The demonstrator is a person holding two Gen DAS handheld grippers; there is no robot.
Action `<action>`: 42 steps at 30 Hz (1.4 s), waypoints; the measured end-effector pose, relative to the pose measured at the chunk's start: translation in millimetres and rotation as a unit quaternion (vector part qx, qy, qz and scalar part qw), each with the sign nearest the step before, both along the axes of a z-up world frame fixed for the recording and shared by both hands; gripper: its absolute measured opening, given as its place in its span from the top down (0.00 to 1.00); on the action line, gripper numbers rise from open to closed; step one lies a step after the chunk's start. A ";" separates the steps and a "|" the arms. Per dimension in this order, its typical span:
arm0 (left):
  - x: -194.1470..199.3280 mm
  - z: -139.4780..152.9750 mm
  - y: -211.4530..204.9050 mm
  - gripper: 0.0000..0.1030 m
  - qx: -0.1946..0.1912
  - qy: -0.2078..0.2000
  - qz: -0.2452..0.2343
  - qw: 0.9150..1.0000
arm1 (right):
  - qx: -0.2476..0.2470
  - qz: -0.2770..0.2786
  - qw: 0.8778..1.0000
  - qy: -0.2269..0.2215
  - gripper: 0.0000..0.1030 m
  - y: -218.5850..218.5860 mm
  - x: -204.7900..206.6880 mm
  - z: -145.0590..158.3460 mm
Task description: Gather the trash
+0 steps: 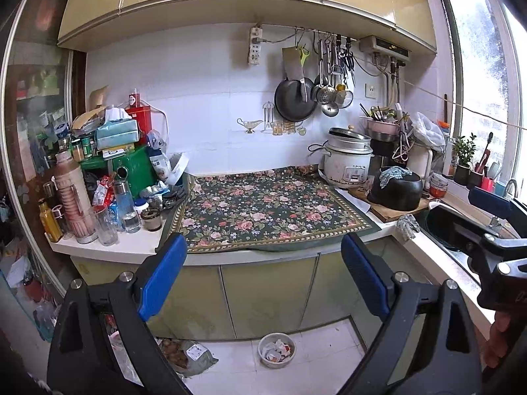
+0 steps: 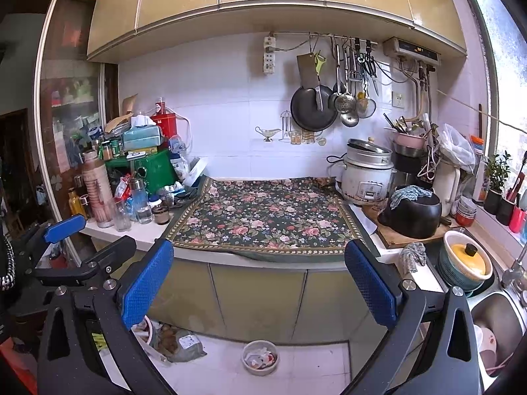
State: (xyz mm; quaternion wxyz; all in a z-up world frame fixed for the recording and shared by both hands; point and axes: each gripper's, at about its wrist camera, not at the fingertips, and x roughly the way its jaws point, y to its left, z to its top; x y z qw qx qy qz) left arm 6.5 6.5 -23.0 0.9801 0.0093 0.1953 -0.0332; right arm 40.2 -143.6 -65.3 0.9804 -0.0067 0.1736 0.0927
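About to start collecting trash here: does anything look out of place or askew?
A small bowl of scraps sits on the floor before the cabinets, beside a slumped bag. The rice cooker's lid sits tilted.

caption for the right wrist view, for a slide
Both grippers open, right gripper facing a floral cloth on the counter, a bowl of trash on the floor below.

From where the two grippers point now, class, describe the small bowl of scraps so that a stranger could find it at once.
Start at the flowered cloth on the kitchen counter, then drop past the cabinet doors below it to the pale floor. There sits a small round bowl, pale and holding crumpled white and red scraps. The grey bag lying to its left is flat and soft, not round.
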 end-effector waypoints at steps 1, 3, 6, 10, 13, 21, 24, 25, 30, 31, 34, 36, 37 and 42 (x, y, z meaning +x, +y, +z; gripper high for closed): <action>0.5 0.2 0.2 0.08 -0.001 -0.001 -0.001 1.000 | 0.000 0.000 1.000 0.000 0.00 0.3 0.1 0.2; 2.3 0.4 1.6 0.08 -0.002 -0.001 -0.002 1.000 | -0.001 -0.001 1.000 0.001 0.00 1.8 0.7 0.8; 4.9 0.7 3.1 0.08 -0.003 -0.002 -0.001 1.000 | -0.001 -0.001 1.000 0.000 0.00 0.7 1.1 0.6; 6.8 1.3 4.5 0.08 -0.005 -0.003 -0.003 1.000 | -0.001 -0.001 1.000 0.001 0.00 1.6 2.9 1.6; 10.1 1.9 5.7 0.08 -0.011 -0.005 -0.004 1.000 | -0.002 -0.001 1.000 0.000 0.00 0.5 2.8 1.5; 16.1 0.5 7.6 0.08 -0.025 -0.003 -0.007 1.000 | -0.002 -0.002 1.000 0.002 0.00 -0.2 9.2 2.5; 16.9 0.7 7.5 0.08 -0.027 -0.003 -0.008 1.000 | -0.001 -0.002 1.000 0.004 0.00 0.1 11.5 2.4; 16.3 0.3 8.6 0.08 -0.028 -0.004 -0.008 1.000 | 0.000 -0.002 1.000 0.005 0.00 -0.1 11.9 2.6; 15.7 -0.3 8.7 0.08 -0.028 -0.004 -0.009 1.000 | 0.000 -0.002 1.000 0.007 0.00 -1.8 13.7 2.1; 15.8 -0.3 8.8 0.08 -0.028 -0.004 -0.009 1.000 | 0.001 -0.003 1.000 0.007 0.00 -1.6 13.9 1.9; 15.8 -1.0 9.9 0.08 -0.029 -0.002 -0.009 1.000 | -0.001 -0.004 1.000 0.008 0.00 -0.6 13.8 1.0; 16.5 -1.3 9.9 0.08 -0.031 -0.001 -0.008 0.999 | -0.001 -0.004 1.000 0.008 0.00 -0.2 13.5 0.3; 17.2 -1.4 10.6 0.08 -0.032 -0.001 -0.008 0.999 | -0.001 -0.005 1.000 0.008 0.00 0.1 13.0 -0.3; 19.4 -3.1 9.3 0.08 -0.032 0.005 -0.013 0.999 | -0.001 -0.006 1.000 0.009 0.00 0.0 13.2 -0.8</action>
